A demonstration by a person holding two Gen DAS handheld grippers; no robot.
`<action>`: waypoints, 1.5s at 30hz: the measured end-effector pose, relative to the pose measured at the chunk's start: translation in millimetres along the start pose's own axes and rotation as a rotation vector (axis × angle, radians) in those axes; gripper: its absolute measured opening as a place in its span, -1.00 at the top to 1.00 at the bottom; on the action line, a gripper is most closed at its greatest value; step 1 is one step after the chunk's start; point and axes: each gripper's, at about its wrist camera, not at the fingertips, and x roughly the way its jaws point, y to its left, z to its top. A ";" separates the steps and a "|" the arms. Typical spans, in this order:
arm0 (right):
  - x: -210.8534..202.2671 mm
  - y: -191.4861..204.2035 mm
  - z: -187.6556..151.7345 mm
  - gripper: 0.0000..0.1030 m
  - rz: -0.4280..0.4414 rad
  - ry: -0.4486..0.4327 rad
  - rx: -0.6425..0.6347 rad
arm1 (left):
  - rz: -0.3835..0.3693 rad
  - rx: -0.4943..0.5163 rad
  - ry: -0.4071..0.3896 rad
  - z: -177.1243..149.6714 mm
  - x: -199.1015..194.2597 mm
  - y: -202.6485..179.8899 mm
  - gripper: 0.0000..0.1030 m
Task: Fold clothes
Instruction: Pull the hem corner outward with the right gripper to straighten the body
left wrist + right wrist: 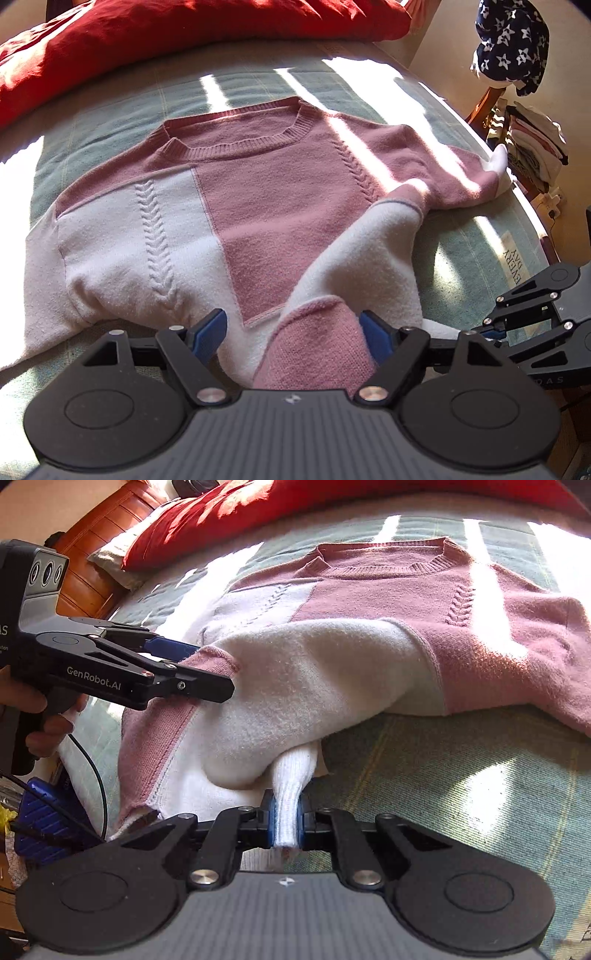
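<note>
Right hand-held gripper [286, 821] clamped tight on the white cuff [293, 775] of the sweater [266, 206]. Left hand-held gripper [293, 332] has its jaws wide apart around a bunched pink-and-white fold, angled down. Sweater lies face up on the bed [476, 251], collar far side, red duvet [147, 40] beyond.

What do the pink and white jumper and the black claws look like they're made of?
The jumper looks like soft knitted yarn, perhaps wool or acrylic: ribbed collar, raised cable braids, fuzzy surface. The left claw and right claw look like matte black hard plastic or metal with silvery pins; their pads look like blue rubber.
</note>
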 end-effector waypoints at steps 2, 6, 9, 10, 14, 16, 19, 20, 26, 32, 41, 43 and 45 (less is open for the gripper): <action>-13.7 0.1 -8.8 0.77 -0.021 0.025 0.005 | -0.014 0.003 -0.004 0.4 -4.6 -6.6 -0.54; -40.0 -1.1 -32.9 0.77 -0.077 0.083 0.024 | -0.036 0.025 -0.012 3.3 -8.7 -21.9 -0.54; -56.7 -2.5 -52.7 0.77 -0.125 0.131 0.043 | -0.049 0.043 -0.009 5.4 -6.8 -33.8 -0.54; -60.5 -3.0 -58.5 0.77 -0.138 0.148 0.050 | -0.053 0.048 -0.007 6.0 -5.7 -37.4 -0.54; -82.4 -5.2 -79.0 0.77 -0.163 0.164 0.093 | -0.071 0.068 0.008 7.1 -0.3 -51.5 -0.54; -90.8 -3.9 -85.6 0.77 -0.165 0.162 0.108 | -0.074 0.081 0.019 7.5 3.0 -58.7 -0.54; -96.3 0.6 -94.8 0.78 -0.159 0.173 0.125 | -0.083 0.098 0.035 7.6 6.8 -67.9 -0.54; -97.1 1.7 -98.7 0.78 -0.158 0.180 0.133 | -0.085 0.104 0.038 7.6 7.6 -70.6 -0.54; -103.5 -4.9 -118.2 0.66 -0.154 0.205 0.201 | -0.100 0.130 0.060 6.6 15.5 -84.1 -0.54; -104.5 -32.6 -124.2 0.58 -0.229 0.170 0.261 | -0.095 0.128 0.075 4.6 21.4 -86.5 -0.54; -63.7 -97.9 -64.5 0.55 -0.216 -0.045 0.269 | -0.059 0.100 0.091 -2.3 24.6 -77.2 -0.54; -57.1 -113.4 -44.0 0.55 -0.200 -0.115 0.283 | -0.051 0.087 0.091 -3.7 24.7 -73.4 -0.54; -51.7 -128.0 -25.6 0.55 -0.196 -0.184 0.317 | -0.045 0.073 0.093 -4.8 25.7 -70.2 -0.54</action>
